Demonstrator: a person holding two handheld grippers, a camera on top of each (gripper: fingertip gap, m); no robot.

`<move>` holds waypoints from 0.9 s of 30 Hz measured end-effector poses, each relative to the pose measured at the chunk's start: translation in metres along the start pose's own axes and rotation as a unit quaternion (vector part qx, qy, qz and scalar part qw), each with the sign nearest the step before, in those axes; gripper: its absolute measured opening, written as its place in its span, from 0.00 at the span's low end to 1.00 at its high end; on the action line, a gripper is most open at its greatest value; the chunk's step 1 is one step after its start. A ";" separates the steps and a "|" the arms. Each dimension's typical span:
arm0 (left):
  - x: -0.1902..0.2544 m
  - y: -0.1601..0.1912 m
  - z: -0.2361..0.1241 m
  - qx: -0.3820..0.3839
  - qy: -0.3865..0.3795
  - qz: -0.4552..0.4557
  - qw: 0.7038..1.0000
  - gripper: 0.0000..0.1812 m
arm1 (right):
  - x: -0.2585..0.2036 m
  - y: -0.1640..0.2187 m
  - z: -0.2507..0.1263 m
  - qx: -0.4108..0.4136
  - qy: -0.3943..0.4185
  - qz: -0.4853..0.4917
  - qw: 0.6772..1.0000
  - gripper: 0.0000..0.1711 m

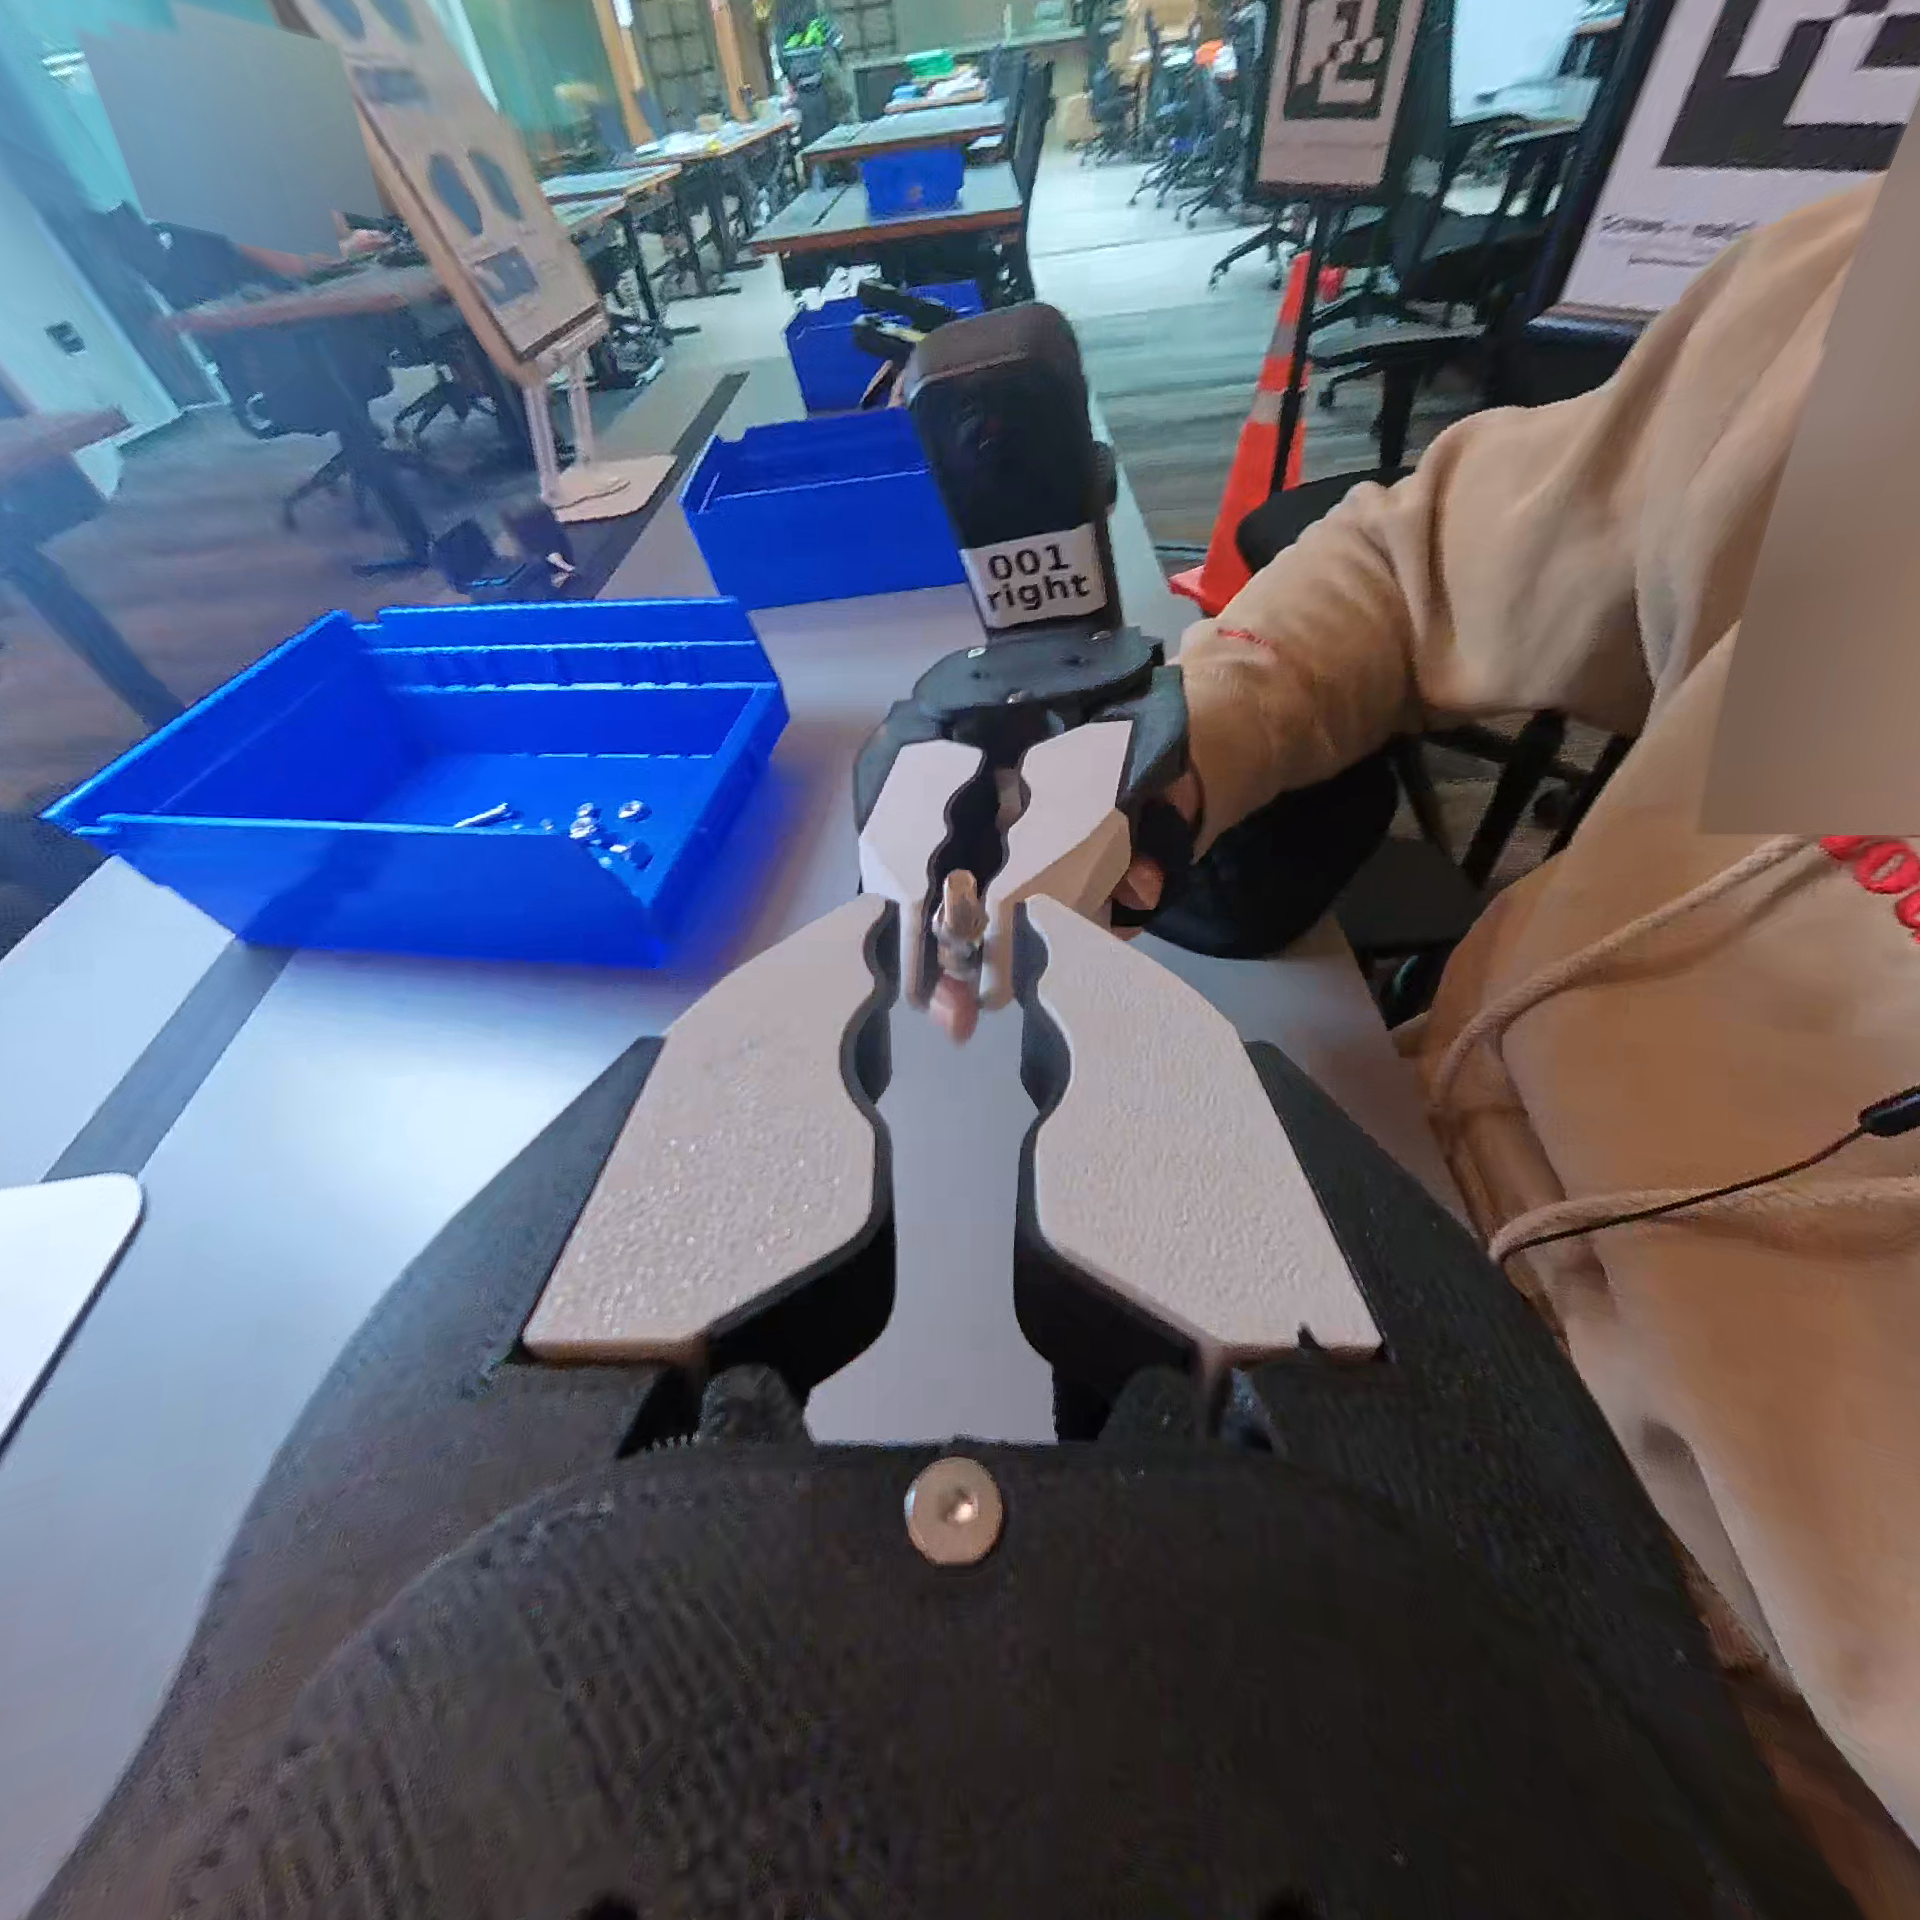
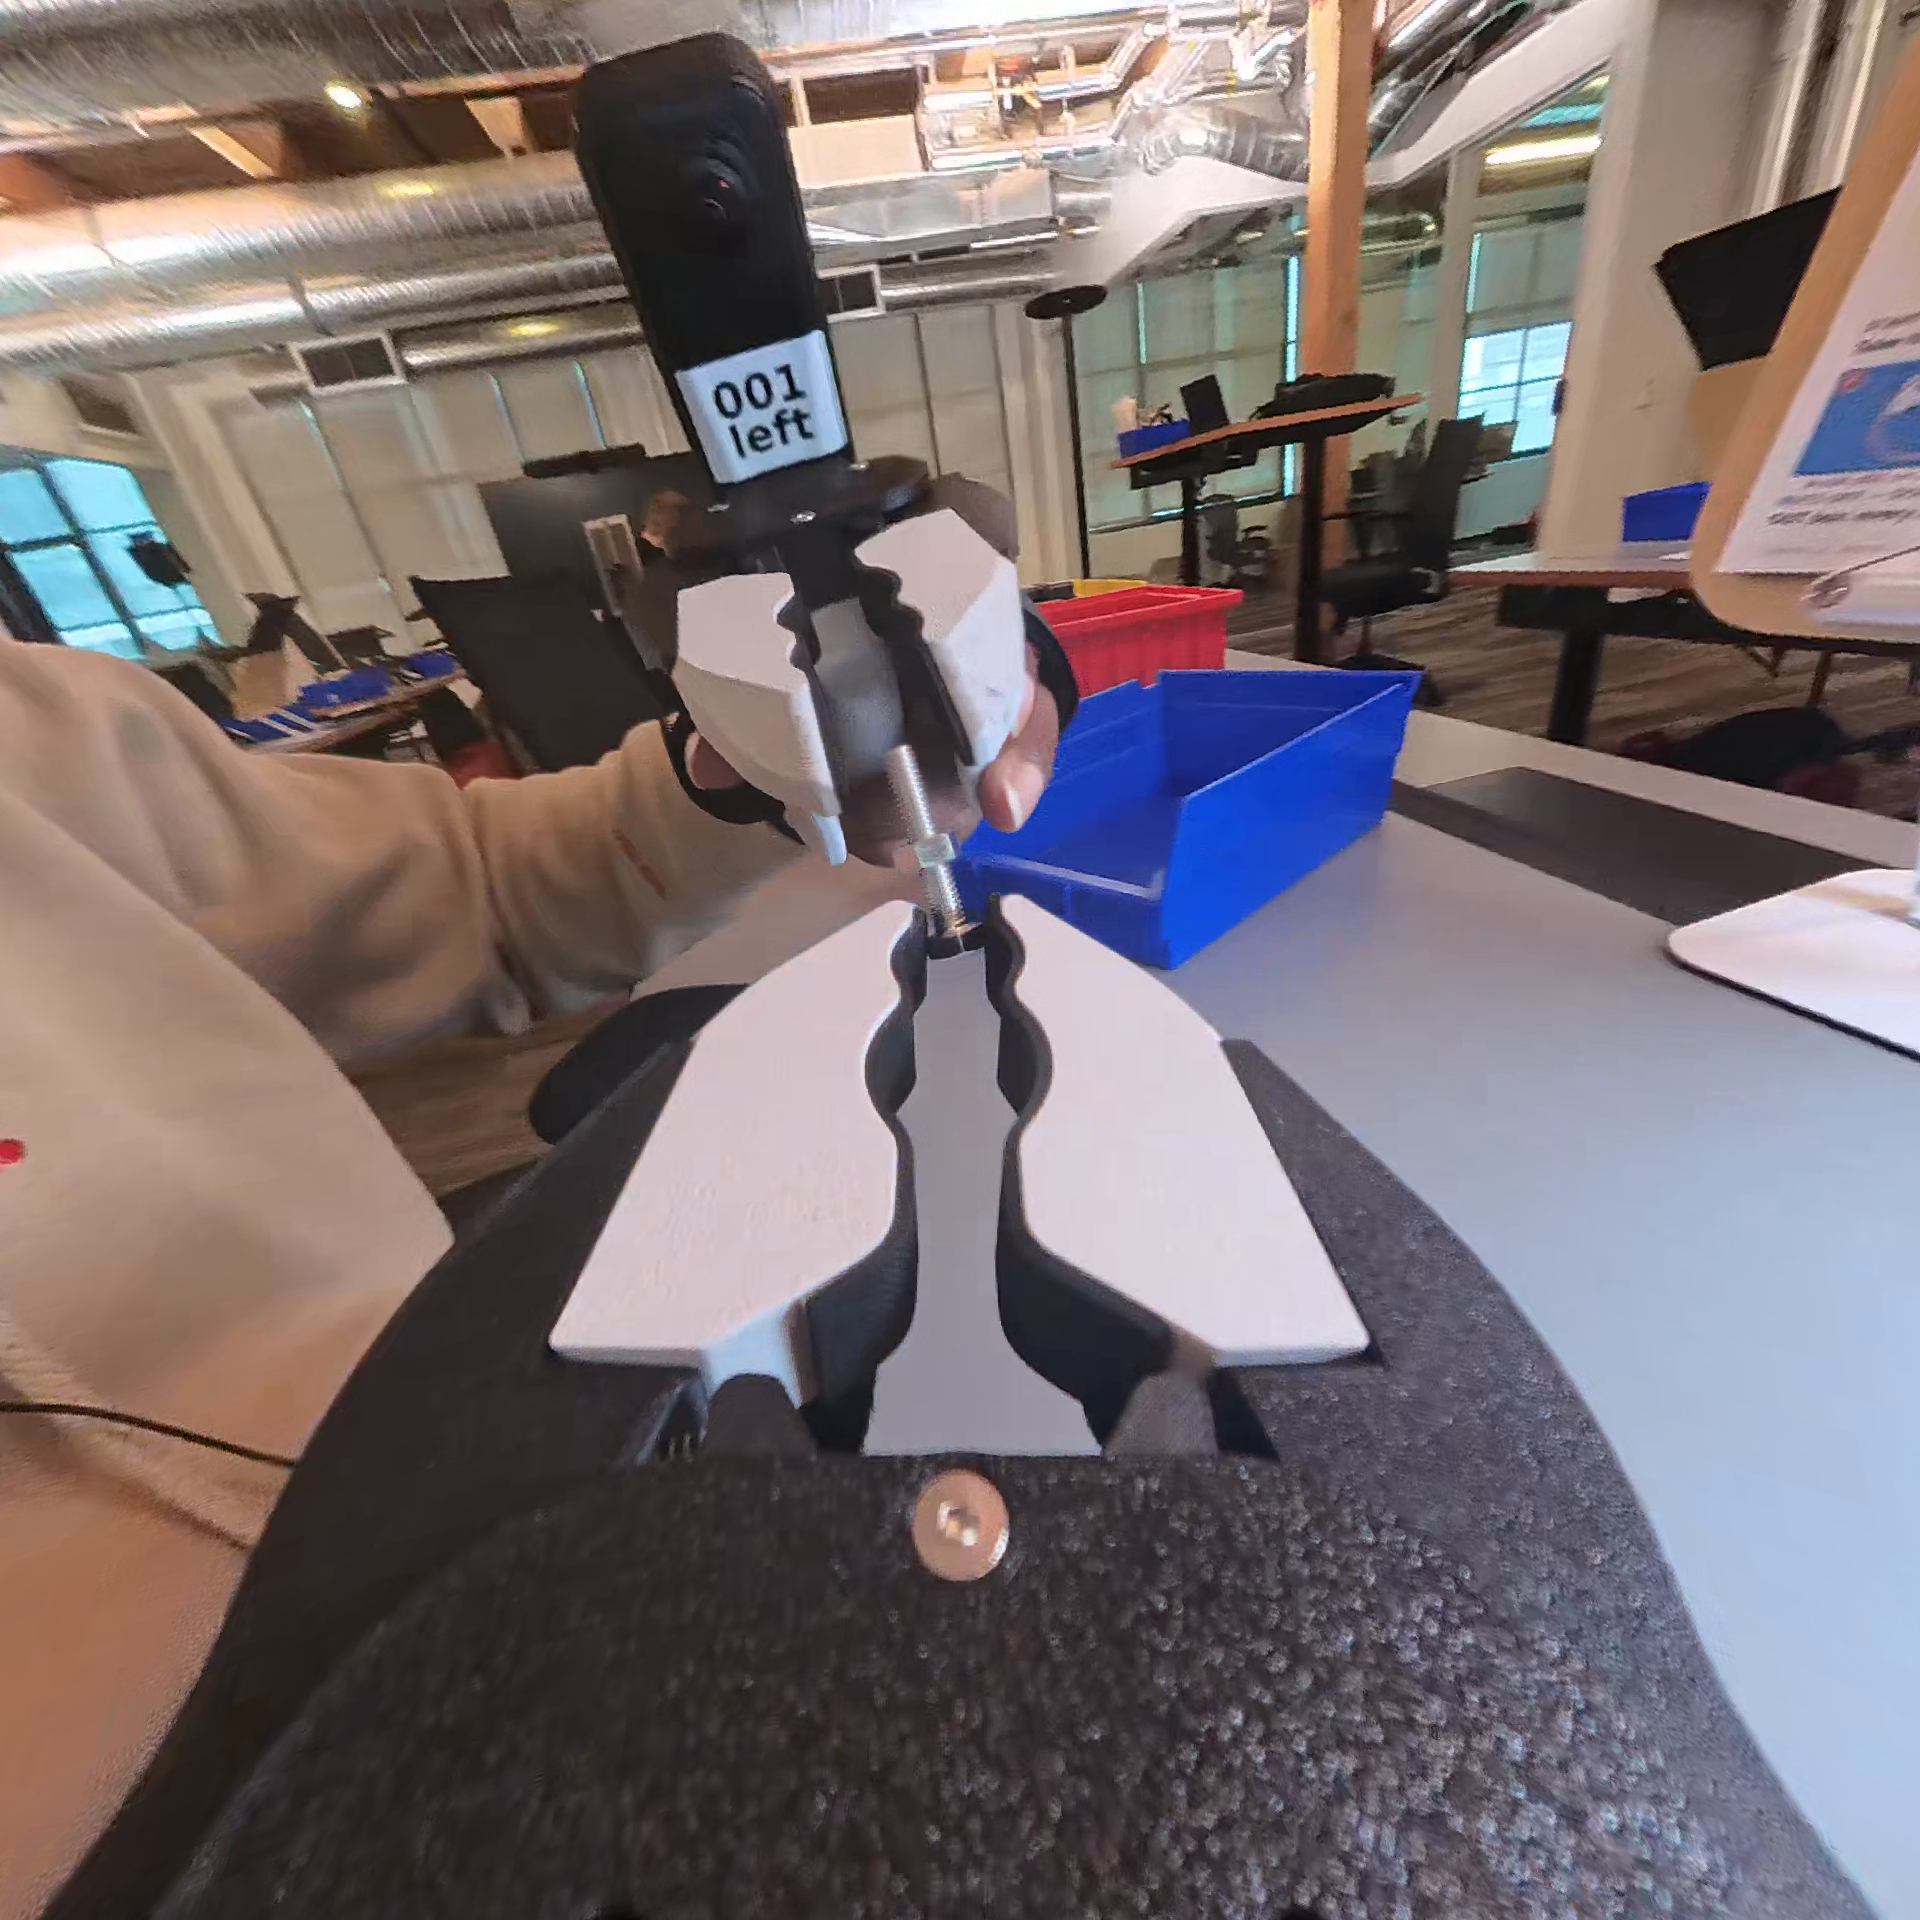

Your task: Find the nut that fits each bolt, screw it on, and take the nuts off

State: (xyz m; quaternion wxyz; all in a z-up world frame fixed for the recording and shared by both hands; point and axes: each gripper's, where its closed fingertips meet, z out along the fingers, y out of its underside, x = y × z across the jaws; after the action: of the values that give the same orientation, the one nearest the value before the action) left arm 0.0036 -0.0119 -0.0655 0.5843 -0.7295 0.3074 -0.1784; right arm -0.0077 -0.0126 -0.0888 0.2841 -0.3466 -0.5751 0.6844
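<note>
The right gripper (image 2: 954, 914) pinches the dark head of the bolt (image 2: 930, 831) at its fingertips. The left gripper (image 2: 902, 821) is nearly closed around the bolt's other end. A small nut (image 2: 935, 854) sits partway along the shiny bolt. The two grippers face each other above the gray table (image 2: 1558, 1143). Nearby, a blue bin (image 1: 436, 779) holds more small metal parts (image 1: 603, 826).

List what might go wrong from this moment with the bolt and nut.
1. The right tongs pinch only the dark head of the bolt; a slip would likely drop it on the table, outside the blue bin.
2. The left tongs crowd the same short bolt, so the tips may collide, and the nut between them leaves little room to grip.
</note>
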 end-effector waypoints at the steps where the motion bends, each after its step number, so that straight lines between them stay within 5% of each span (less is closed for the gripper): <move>1: 0.003 0.000 0.001 0.005 0.011 -0.003 1.000 0.11 | -0.004 0.001 0.001 -0.001 -0.007 0.005 1.000 0.06; 4: 0.008 0.004 0.004 0.002 0.034 -0.015 0.999 0.03 | -0.010 0.004 0.004 0.000 -0.024 0.014 1.000 0.06; 13: -0.005 0.022 0.008 -0.033 0.007 -0.075 0.997 0.03 | 0.005 0.026 0.007 -0.063 0.039 -0.105 0.992 0.10; 27: -0.012 0.029 0.014 -0.043 -0.008 -0.099 0.994 0.03 | 0.016 0.031 0.007 -0.078 0.072 -0.112 0.988 0.07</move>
State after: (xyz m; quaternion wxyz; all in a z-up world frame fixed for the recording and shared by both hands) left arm -0.0038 0.0020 -0.0962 0.5343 -0.7823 0.2360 -0.2163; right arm -0.0225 -0.0091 -0.1213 0.3715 -0.3492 -0.6400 0.5749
